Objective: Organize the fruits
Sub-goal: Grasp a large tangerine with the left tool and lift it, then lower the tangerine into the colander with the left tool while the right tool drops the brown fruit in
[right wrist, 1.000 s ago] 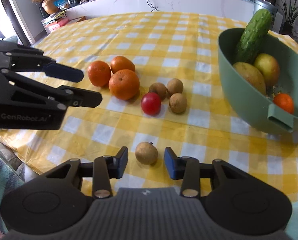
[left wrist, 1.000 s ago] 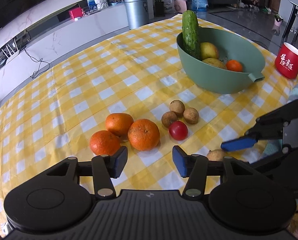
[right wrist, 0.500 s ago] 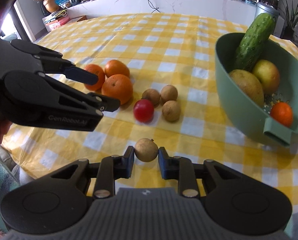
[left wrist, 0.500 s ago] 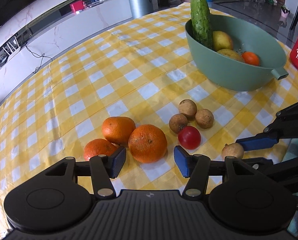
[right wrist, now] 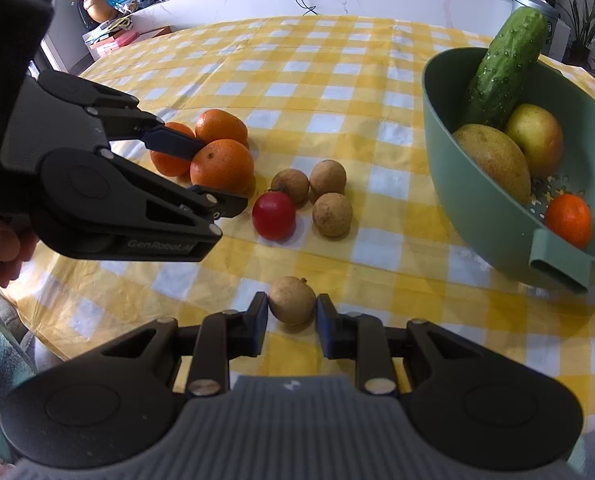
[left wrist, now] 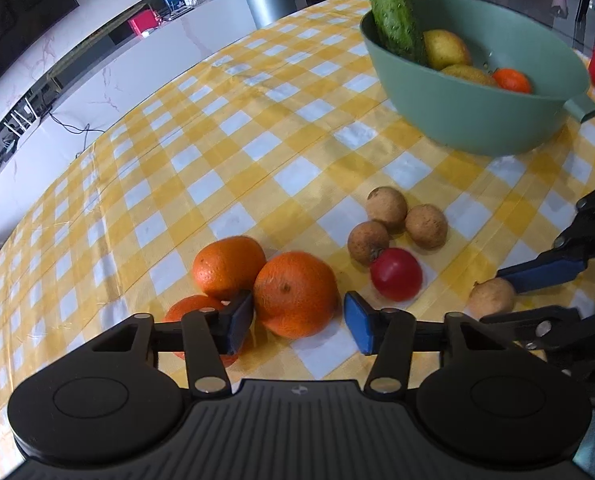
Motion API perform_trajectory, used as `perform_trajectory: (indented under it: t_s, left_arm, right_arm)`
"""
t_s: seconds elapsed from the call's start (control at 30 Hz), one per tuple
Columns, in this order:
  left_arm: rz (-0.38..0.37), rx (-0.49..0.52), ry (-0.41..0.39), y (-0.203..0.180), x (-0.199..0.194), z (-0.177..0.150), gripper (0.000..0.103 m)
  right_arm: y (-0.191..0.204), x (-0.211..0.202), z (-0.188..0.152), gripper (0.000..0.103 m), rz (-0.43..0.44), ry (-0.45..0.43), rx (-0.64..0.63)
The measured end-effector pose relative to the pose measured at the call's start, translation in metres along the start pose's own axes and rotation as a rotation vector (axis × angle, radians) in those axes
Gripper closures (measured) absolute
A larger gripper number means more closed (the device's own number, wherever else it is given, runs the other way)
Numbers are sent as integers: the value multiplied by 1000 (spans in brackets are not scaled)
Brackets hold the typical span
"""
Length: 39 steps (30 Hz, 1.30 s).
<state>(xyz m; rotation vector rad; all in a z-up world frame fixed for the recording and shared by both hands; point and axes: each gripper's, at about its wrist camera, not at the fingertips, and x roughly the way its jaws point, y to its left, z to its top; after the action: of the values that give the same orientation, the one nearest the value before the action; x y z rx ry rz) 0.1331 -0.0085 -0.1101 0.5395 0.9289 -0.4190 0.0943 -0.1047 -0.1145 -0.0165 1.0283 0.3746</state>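
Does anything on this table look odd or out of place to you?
Only the cucumber: it stands tilted in the green bowl, poking well above the rim, a vegetable among fruit. Nothing looks spilled or damaged.

Checked table (left wrist: pixel 257 128) (yellow-white) bears oranges (left wrist: pixel 293 292), bowl (left wrist: pixel 477 120), tomato (left wrist: pixel 395 274).

1. My right gripper (right wrist: pixel 291 320) has clamped: its jaws stood apart around the lone brown fruit (right wrist: pixel 292 300) a second ago, and now both pads press on it.
2. My left gripper (left wrist: pixel 297 322) has dropped in over the oranges, jaws closing, and the big orange (left wrist: pixel 295 294) now sits between its fingertips.
3. In the right wrist view, that left gripper has slid from nine o'clock toward centre.
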Motion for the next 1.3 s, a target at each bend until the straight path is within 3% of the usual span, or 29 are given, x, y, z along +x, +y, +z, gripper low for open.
perform_trajectory:
  t_s: [0.5,0.8,1.3]
  left_arm:
    - [25,-21,-31,-2,-21,0,54]
    - [-42,-142,-99,3,-70,9,54]
    - [-168,-111,-174,-42,-109,61,54]
  right_arm:
    - [1,-13,0,81,19,-32,-13]
    - [1,-46,-1,81,36,-99,-31]
    - [-46,-118,-6,81,4,-247,-13]
